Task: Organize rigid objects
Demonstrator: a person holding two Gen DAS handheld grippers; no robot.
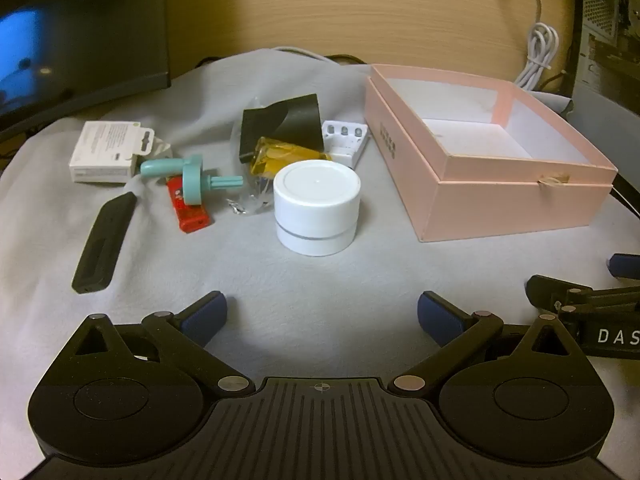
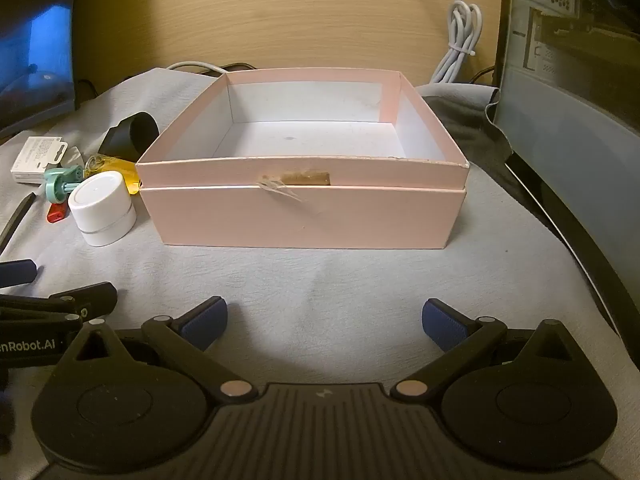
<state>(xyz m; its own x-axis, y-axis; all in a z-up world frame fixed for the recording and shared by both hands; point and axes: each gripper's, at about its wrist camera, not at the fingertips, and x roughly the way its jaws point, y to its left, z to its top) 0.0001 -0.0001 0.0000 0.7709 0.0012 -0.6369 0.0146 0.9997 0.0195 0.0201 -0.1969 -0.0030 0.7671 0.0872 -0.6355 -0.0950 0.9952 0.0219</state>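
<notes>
While hidden elsewhere, pink box (image 2: 304, 216) floor bare, right-wrist view.

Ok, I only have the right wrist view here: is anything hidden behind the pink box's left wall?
Observer: Yes, a white battery holder lies close beside the pink box, behind the yellow bottle.
Operator: And the dark thing at my left edge?
Observer: A long black bar, flat on the cloth, apart from the red item.
Operator: The left gripper?
Observer: The left gripper is open, holding nothing.
</notes>
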